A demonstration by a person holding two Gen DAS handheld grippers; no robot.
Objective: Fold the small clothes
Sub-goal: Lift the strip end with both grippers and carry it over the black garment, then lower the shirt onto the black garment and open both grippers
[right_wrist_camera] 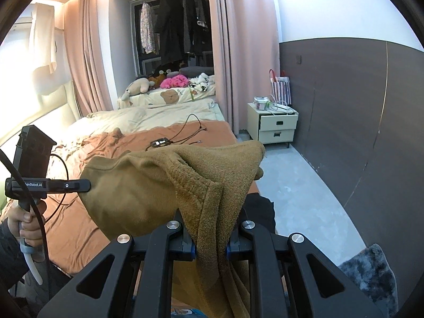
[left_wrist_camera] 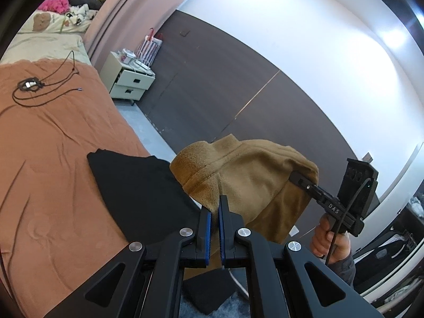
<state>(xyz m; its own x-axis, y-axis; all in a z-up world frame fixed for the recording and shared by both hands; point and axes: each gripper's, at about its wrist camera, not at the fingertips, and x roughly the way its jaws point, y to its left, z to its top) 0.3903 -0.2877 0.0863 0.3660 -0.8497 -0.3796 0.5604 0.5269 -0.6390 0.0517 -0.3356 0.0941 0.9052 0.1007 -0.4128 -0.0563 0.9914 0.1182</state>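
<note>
Both grippers hold one tan fleece garment up in the air over the foot end of a bed covered with a rust-orange sheet.

In the left wrist view, the left gripper has its blue-padded jaws nearly together, clenched on a thin hem edge of the tan garment. The cloth spans rightward from there to the right gripper, whose jaws disappear into a bunched fold, so their grip is not readable from this side. The person's right hand wraps the handle below it. Only this view shows a black garment lying flat on the orange sheet, just under and left of the lifted tan one.

In the right wrist view, the right gripper has its jaws clamped on a thick gathered bundle of the same tan cloth, which drapes over and hides the fingertips. The left gripper reaches in from the left, its tip buried in the fabric's edge, with the person's left hand on the handle.

This view alone shows the cream duvet farther up the bed, plush toys beyond it, pink curtains and clothes on a rail.

Both views show a coiled black cable on the sheet and a cream two-drawer nightstand against the dark wall panel.
</note>
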